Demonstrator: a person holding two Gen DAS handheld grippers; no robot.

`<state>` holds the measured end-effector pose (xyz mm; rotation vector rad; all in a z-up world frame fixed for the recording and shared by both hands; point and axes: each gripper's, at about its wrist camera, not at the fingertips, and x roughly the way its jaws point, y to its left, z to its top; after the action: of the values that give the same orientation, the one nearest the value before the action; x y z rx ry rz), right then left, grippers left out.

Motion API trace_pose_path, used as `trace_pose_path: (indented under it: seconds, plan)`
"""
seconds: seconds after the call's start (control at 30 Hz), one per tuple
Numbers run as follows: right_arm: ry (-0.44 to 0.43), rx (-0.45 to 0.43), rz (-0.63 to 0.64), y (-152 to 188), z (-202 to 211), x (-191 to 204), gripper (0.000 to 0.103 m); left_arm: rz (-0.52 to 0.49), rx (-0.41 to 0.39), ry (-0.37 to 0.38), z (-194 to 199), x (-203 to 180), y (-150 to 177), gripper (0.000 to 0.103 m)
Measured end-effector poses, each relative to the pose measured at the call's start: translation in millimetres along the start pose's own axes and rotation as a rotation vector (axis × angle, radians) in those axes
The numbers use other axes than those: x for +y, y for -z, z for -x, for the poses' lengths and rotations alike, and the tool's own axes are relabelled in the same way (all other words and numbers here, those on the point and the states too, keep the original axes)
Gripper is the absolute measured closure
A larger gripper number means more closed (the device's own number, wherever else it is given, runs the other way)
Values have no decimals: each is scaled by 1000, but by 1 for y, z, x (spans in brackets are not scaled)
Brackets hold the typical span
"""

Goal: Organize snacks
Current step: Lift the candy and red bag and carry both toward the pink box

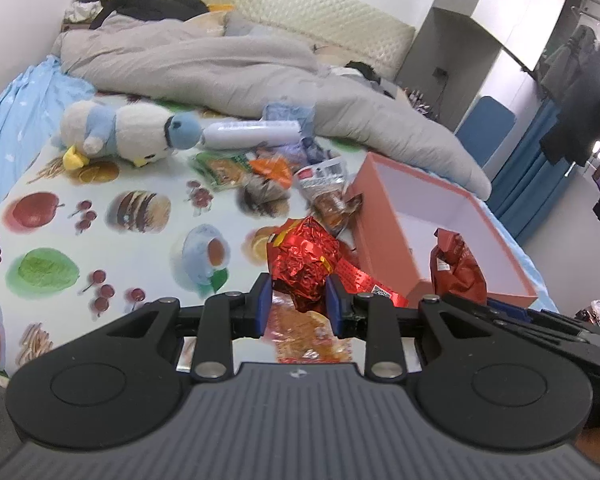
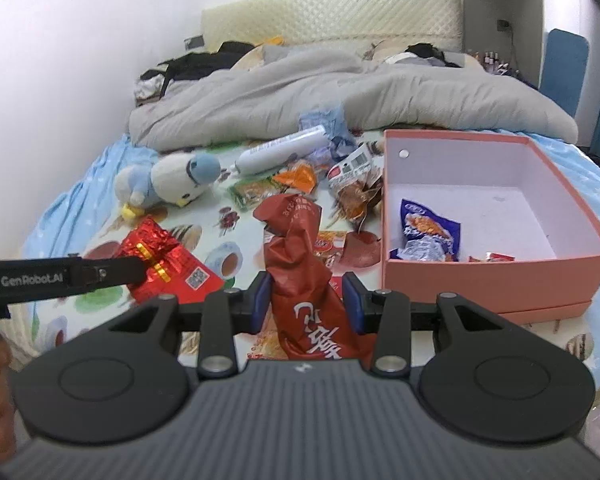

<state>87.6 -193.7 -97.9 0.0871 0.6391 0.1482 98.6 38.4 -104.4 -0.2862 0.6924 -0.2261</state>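
Note:
My left gripper [image 1: 298, 300] is shut on a crumpled shiny red foil packet [image 1: 304, 264], held above the fruit-print bed sheet. In the right wrist view that left gripper [image 2: 138, 268] reaches in from the left with the same foil packet [image 2: 156, 248]. My right gripper [image 2: 306, 300] is shut on a tall dark red snack bag [image 2: 296, 256], which stands upright between its blue pads. The bag [image 1: 456, 268] also shows by the near corner of the pink box [image 1: 380, 216]. The open pink box [image 2: 480, 276] lies to the right and holds a blue snack packet [image 2: 428, 232].
Loose snacks lie left of the box: a green packet [image 2: 256, 192], an orange packet [image 2: 300, 176] and a clear packet with brown food [image 2: 352, 188]. A white tube [image 2: 280, 150] and a plush penguin [image 2: 168, 184] lie behind them. A grey duvet [image 2: 260, 96] covers the far half.

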Motion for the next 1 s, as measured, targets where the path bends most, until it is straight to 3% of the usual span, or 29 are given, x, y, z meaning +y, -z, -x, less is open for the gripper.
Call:
trace_pose_path:
  seconds: [0.3, 0.57, 0.77, 1.0]
  plan:
    - [74, -59, -41, -3, 37, -24, 61, -48, -6, 86, 8, -43, -1, 70]
    - [155, -70, -108, 1, 56, -61, 61, -104, 43, 176, -10, -92, 2, 70]
    - [179, -26, -132, -3, 44, -81, 61, -141, 64, 214, -40, -121, -14, 70]
    - [199, -19, -170, -26, 12, -115, 61, -188, 117, 216, -104, -152, -47, 70]
